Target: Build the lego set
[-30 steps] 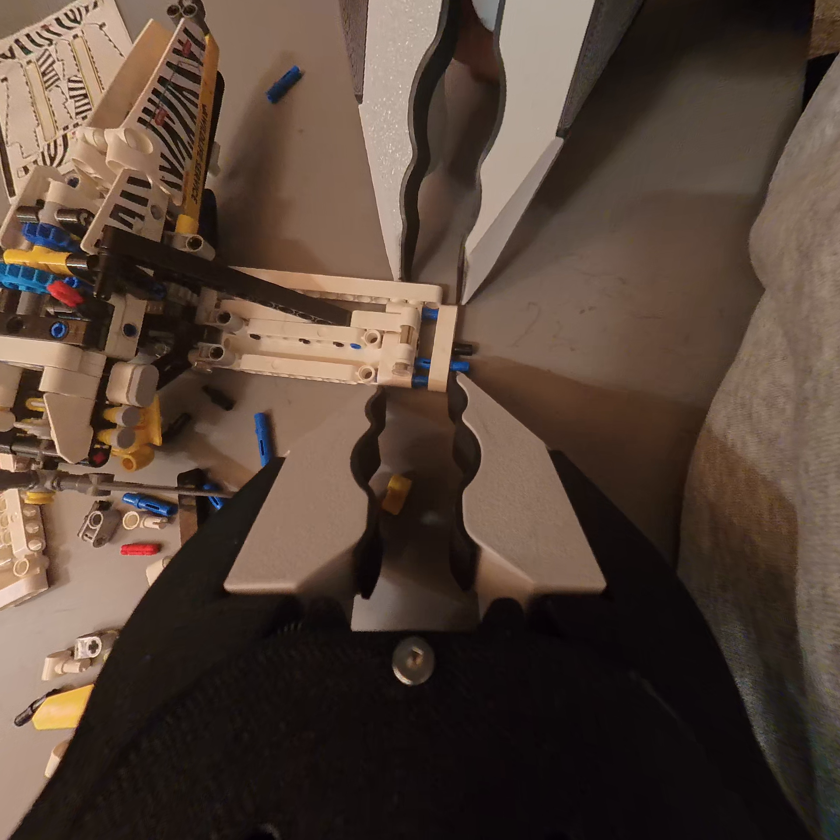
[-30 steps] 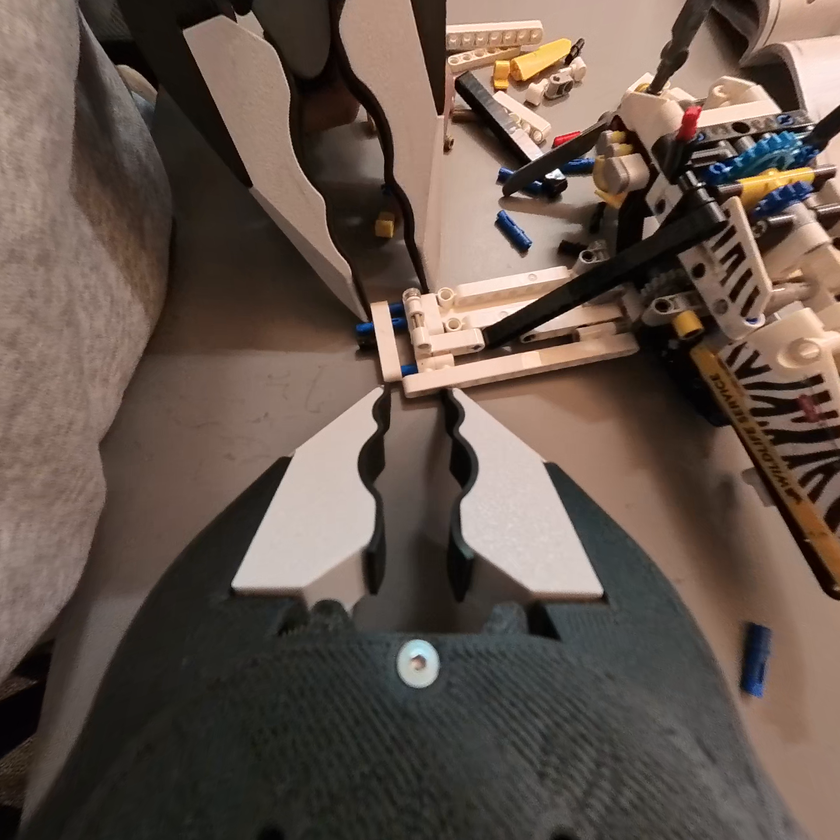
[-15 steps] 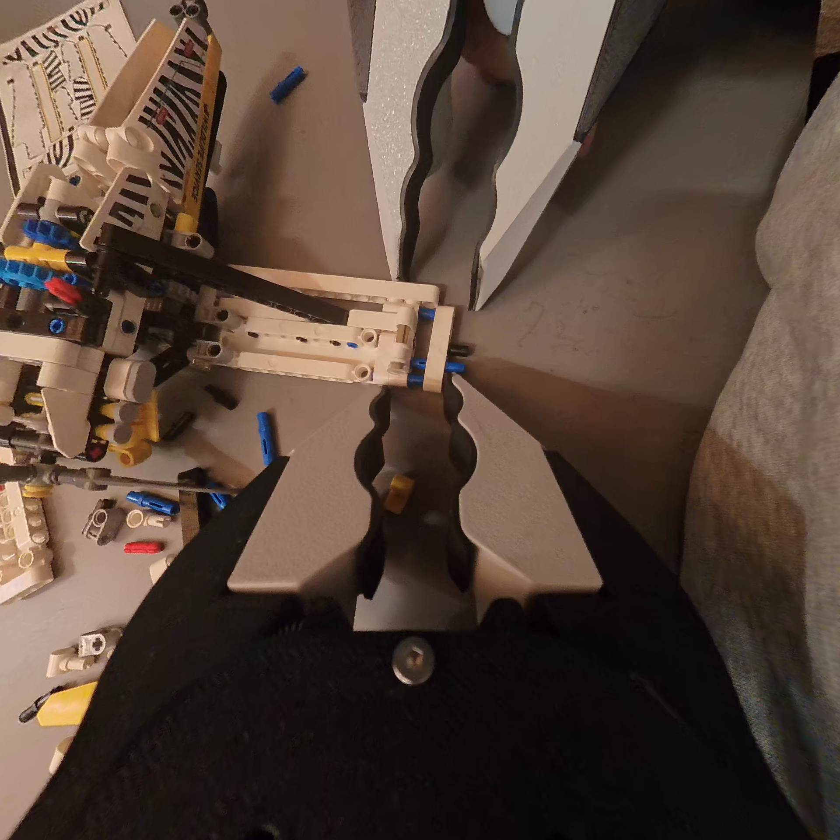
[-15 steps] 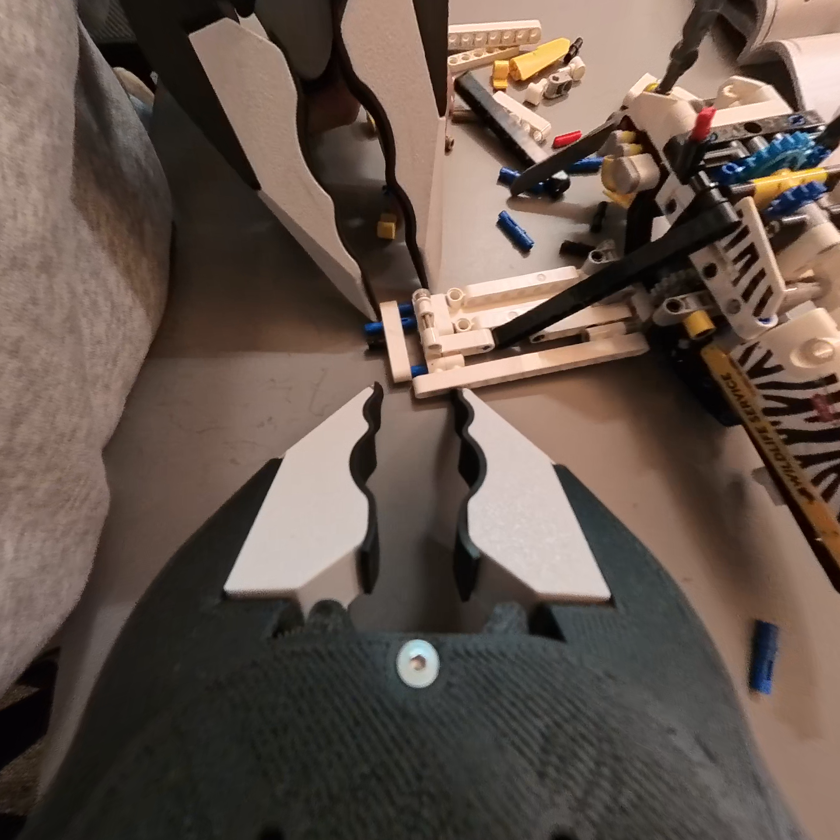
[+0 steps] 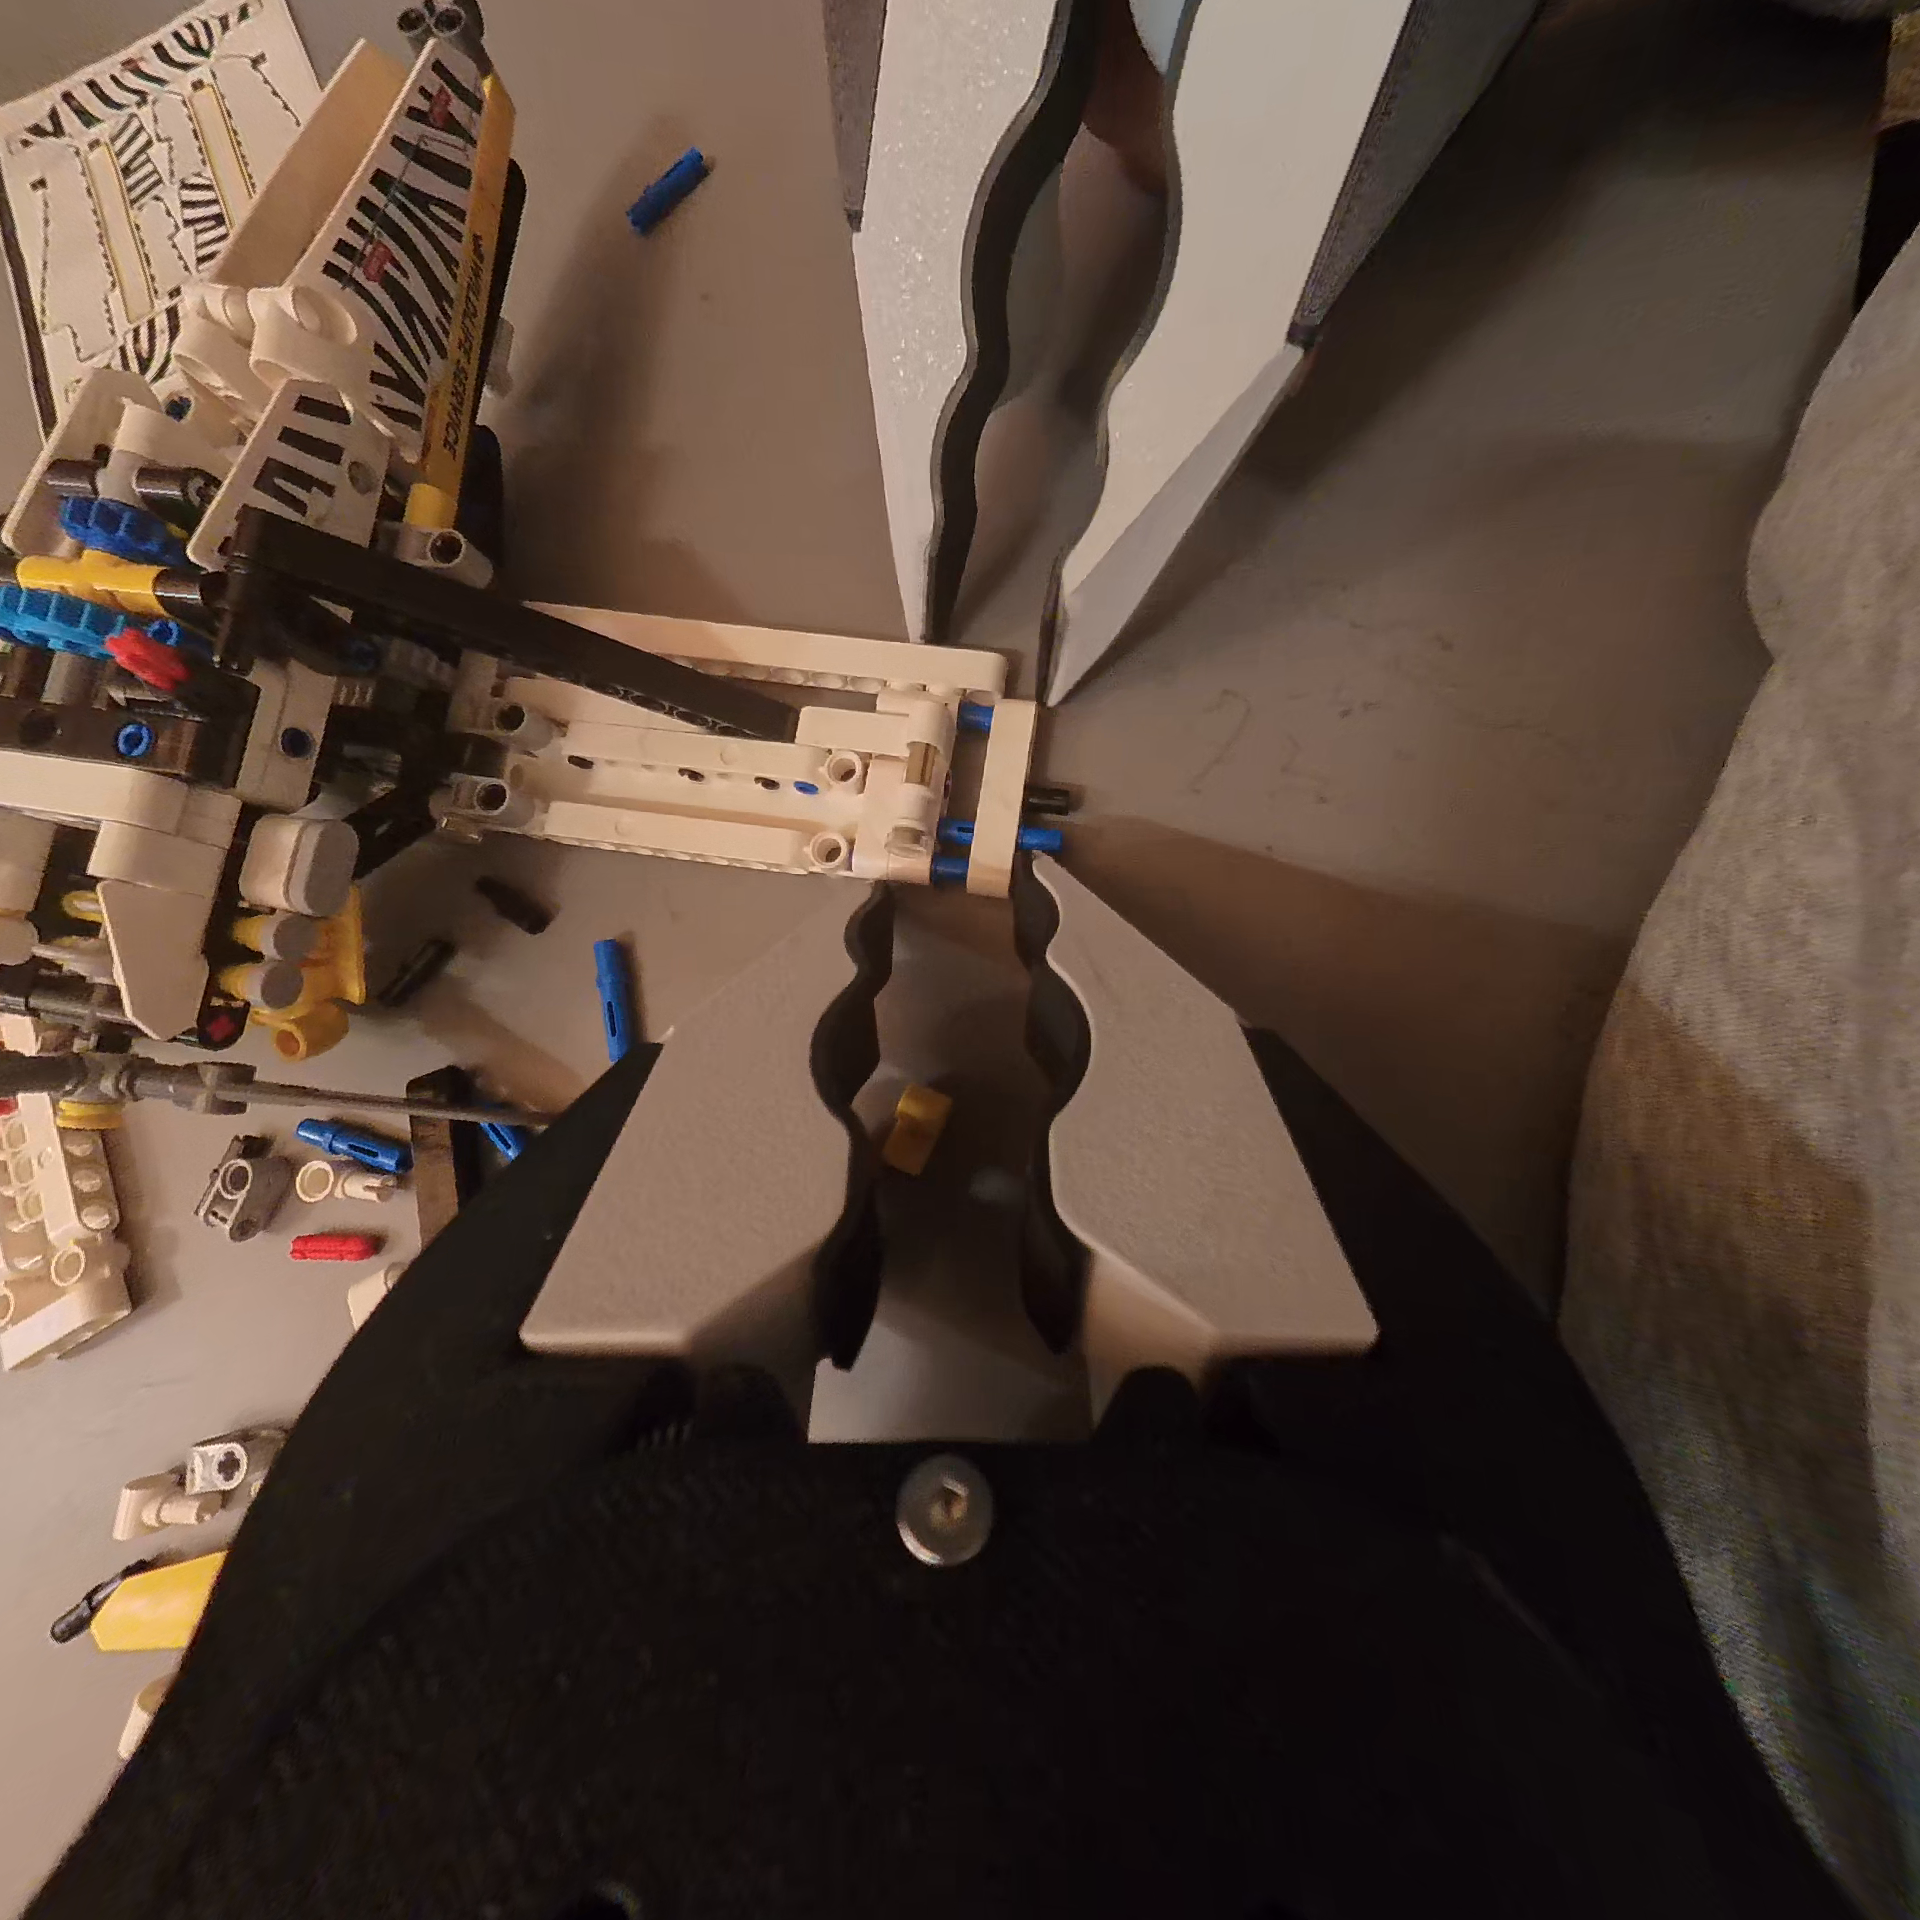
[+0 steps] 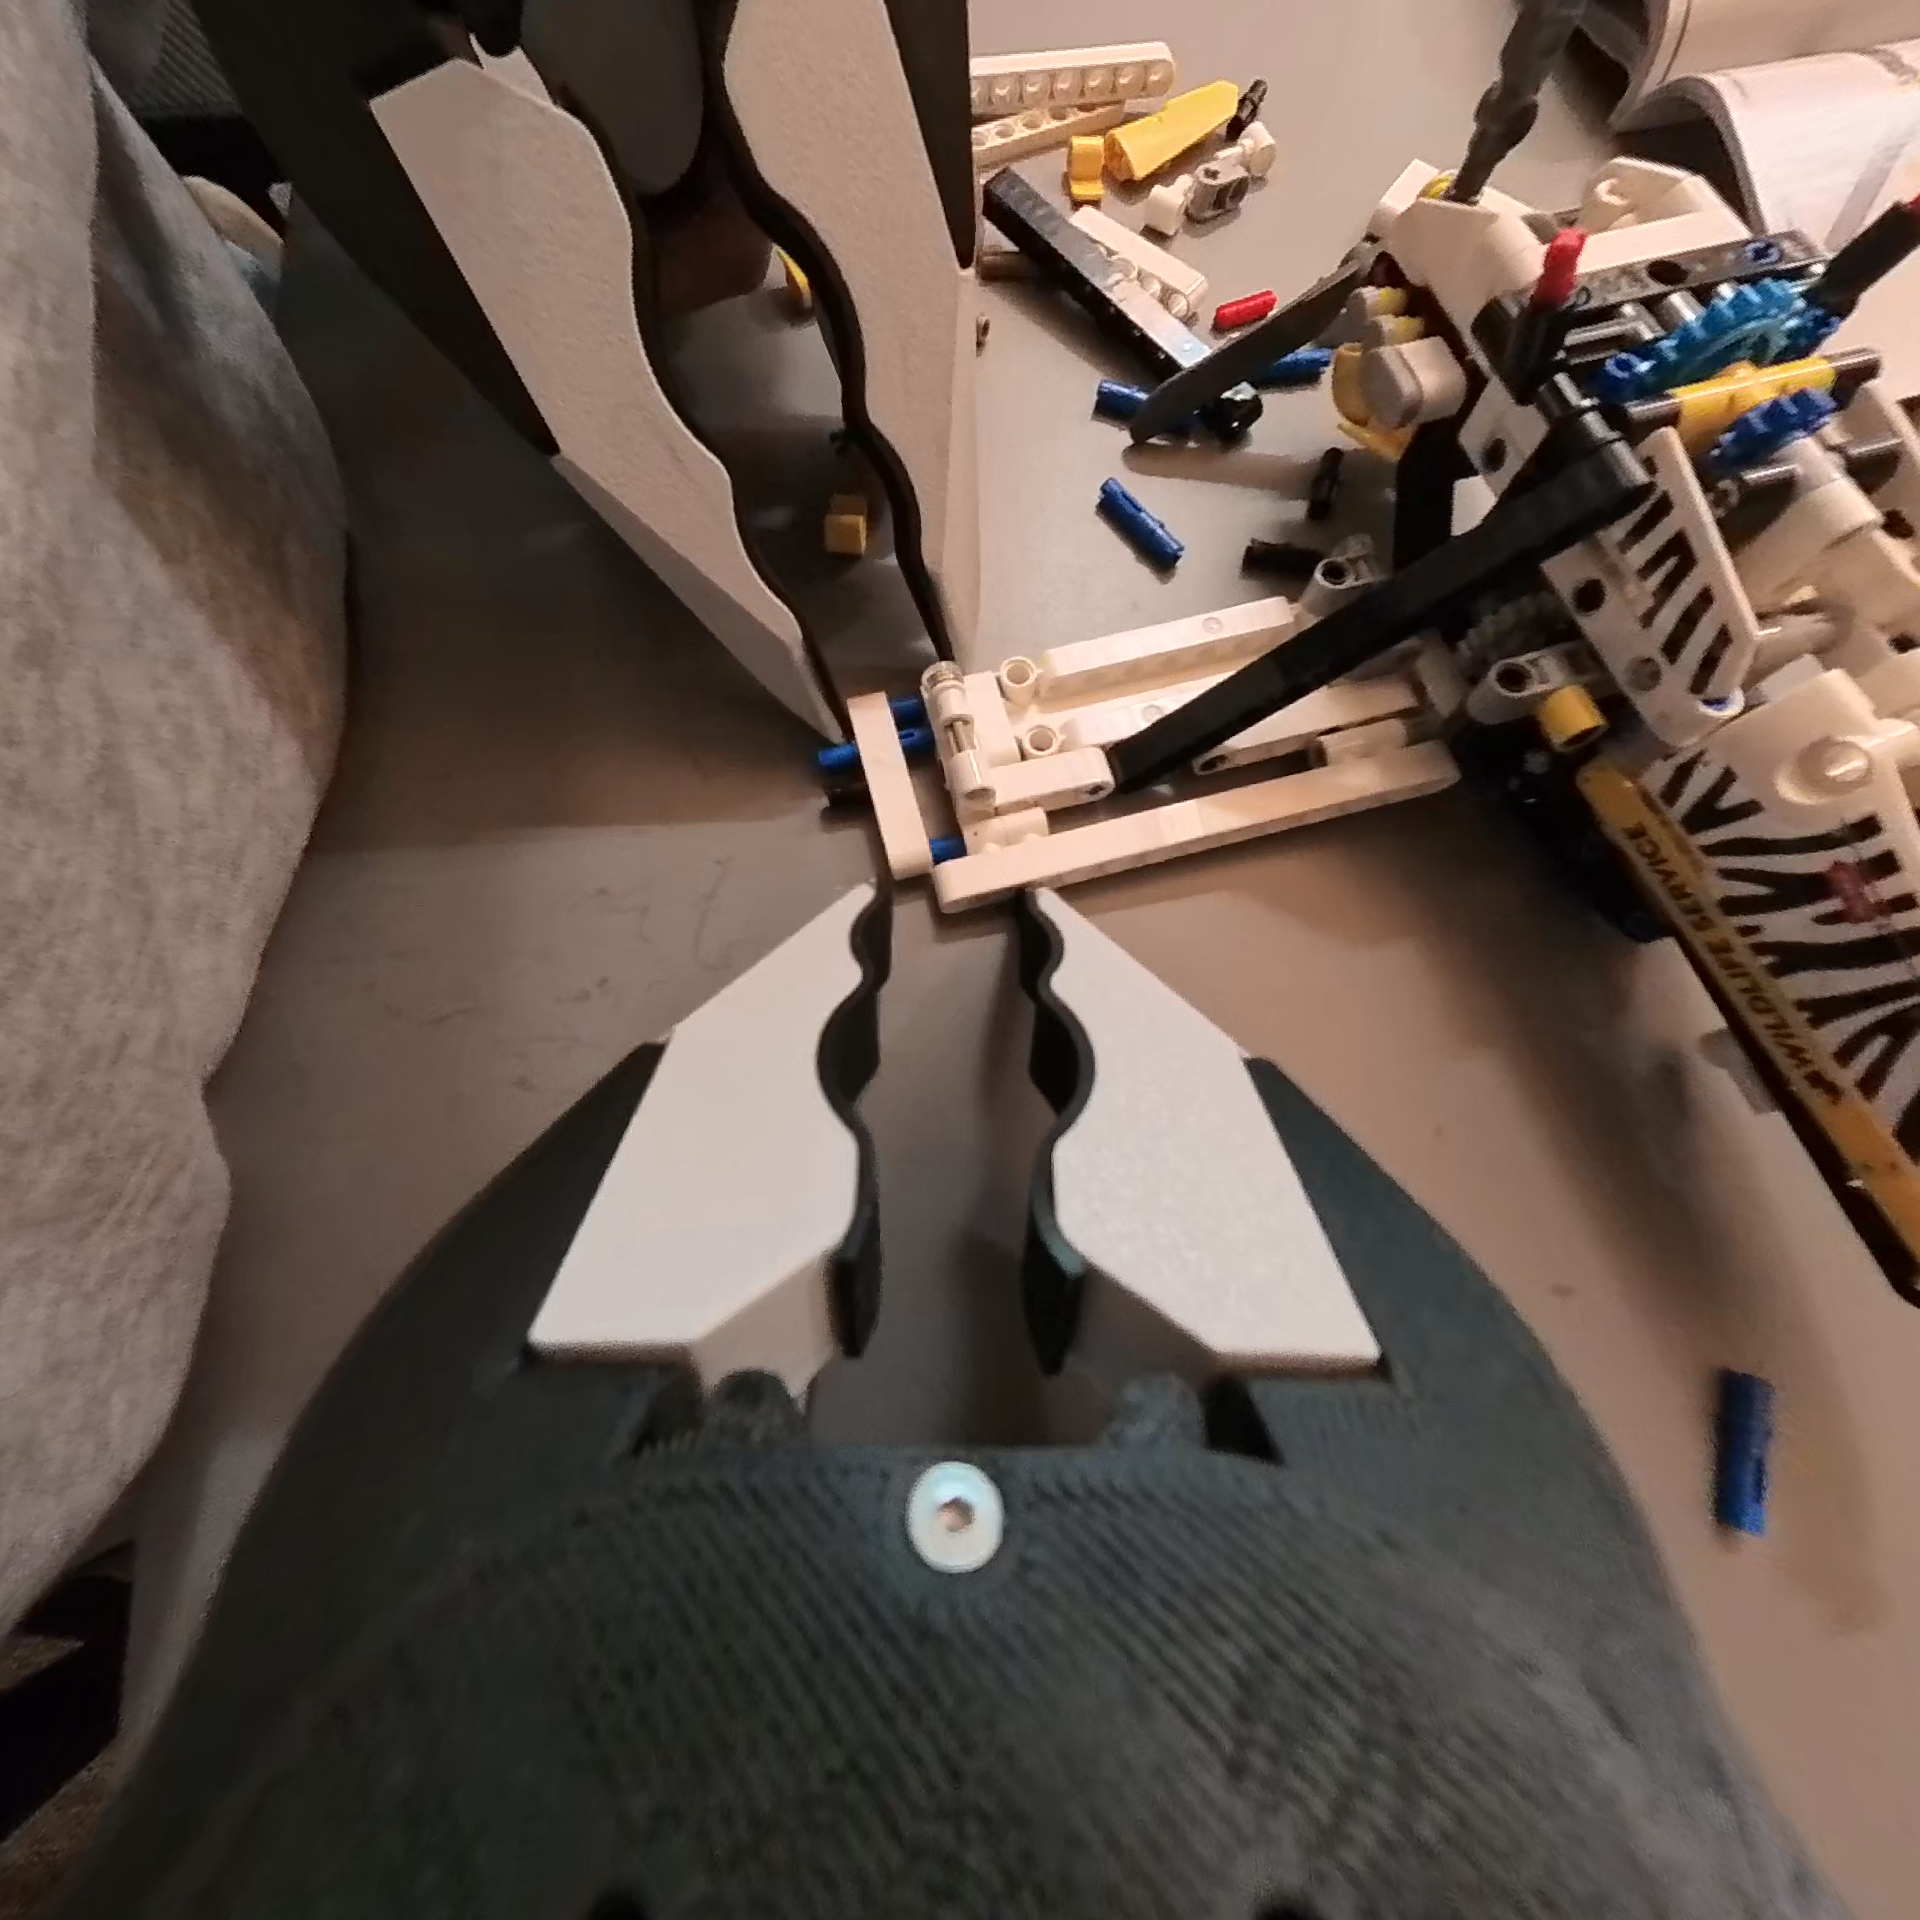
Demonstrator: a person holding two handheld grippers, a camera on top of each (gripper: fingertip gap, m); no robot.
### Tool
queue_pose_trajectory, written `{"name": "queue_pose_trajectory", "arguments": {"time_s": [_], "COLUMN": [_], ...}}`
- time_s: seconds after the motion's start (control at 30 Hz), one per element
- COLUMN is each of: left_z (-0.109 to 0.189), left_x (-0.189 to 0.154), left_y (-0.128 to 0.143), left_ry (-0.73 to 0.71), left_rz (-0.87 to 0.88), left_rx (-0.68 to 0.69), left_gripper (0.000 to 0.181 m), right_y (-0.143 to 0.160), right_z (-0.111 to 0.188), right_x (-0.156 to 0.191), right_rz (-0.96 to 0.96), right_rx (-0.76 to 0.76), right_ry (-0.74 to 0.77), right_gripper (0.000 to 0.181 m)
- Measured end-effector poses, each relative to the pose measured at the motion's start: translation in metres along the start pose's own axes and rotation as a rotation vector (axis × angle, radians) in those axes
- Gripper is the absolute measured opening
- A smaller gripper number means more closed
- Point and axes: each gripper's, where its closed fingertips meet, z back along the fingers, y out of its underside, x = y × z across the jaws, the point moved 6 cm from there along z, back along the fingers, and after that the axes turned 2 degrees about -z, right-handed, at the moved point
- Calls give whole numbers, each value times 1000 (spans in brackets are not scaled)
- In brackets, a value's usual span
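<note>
Both tongs, left (image 5: 956, 899) & right (image 6: 951, 904), gaping, holding nothing, flank white end beam (image 5: 1000, 795). Rec: squeeze evenly, seating blue pins (image 5: 961, 831) squarely.

glossy plastic lego model (image 5: 727, 769), matt table (image 5: 1299, 727)

Grey fabric (image 5: 1766, 1039), soft and mottled, lies along the grey table (image 5: 1351, 748) edge; in the right wrist view it fills the left side.
</note>
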Motion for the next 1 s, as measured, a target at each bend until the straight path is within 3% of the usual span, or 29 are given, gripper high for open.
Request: {"name": "queue_pose_trajectory", "arguments": {"time_s": [0.63,1.0], "left_z": [0,-1], "left_x": [1,1], "left_y": [0,-1], "left_ry": [-32,-37], "left_rz": [-13,-10], "left_rx": [-1,1], "left_gripper": [27,26], "right_y": [3,-8], "right_z": [0,-2], "right_x": [-3,-3], "right_rz": [-22,45], "right_rx": [-1,12], "right_ry": [-22,31], "right_gripper": [21,47]}}
